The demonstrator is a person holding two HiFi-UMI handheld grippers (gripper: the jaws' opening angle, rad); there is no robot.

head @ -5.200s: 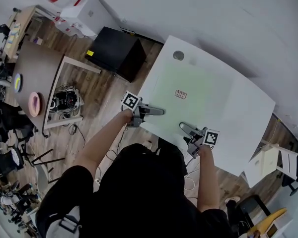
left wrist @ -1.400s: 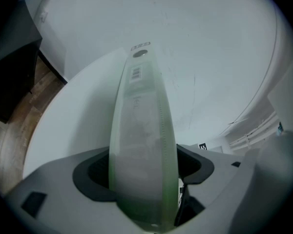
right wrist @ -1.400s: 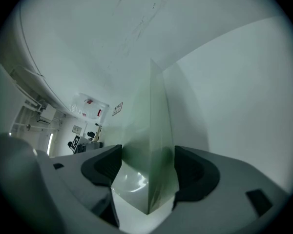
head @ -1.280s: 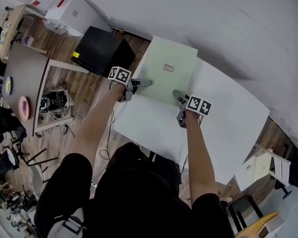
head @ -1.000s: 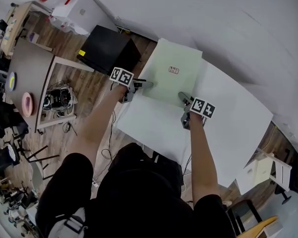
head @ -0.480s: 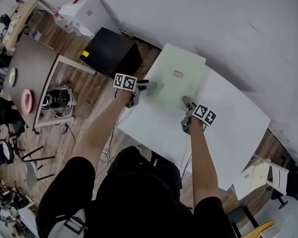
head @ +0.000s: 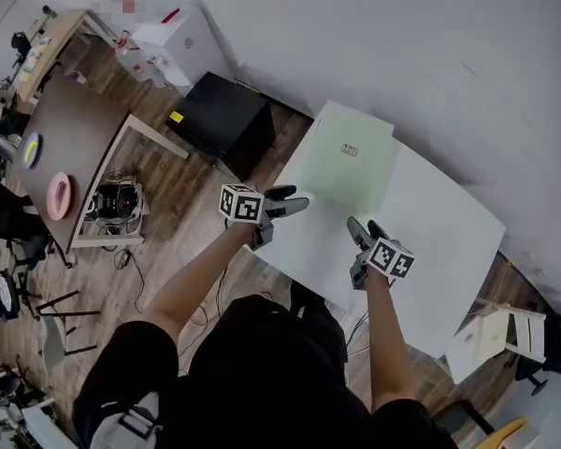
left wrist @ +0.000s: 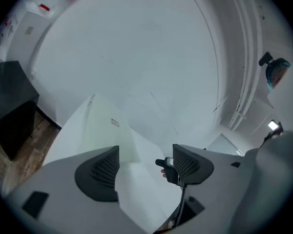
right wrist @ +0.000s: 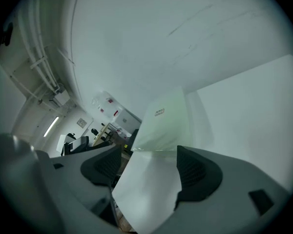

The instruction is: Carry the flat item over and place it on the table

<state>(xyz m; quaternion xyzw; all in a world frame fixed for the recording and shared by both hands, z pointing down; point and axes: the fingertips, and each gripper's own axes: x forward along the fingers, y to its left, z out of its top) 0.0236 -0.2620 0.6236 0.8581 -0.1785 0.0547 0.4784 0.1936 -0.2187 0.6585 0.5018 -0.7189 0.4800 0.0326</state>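
The flat item is a pale green mat (head: 346, 162) with a small label. It lies flat on the white table (head: 435, 237) at the far left corner. My left gripper (head: 292, 200) hovers open over the table's left edge, short of the mat's near edge. My right gripper (head: 364, 229) is open above the table's middle, also clear of the mat. In the left gripper view the mat (left wrist: 103, 130) lies ahead of the empty left gripper (left wrist: 144, 167), and the right gripper's tip (left wrist: 169, 165) shows between them. The right gripper view shows the mat (right wrist: 163, 123) beyond the empty right gripper (right wrist: 149, 172).
A black cabinet (head: 222, 120) stands on the wood floor left of the table, with white boxes (head: 182, 43) behind it. A brown table (head: 61, 143) with a pink plate (head: 58, 195) is far left. A small white stand (head: 491, 335) sits at the right. A white wall runs behind.
Both grippers carried the mat to the table's far left corner. They have now let go of its near edge, opened, and drawn back toward me.
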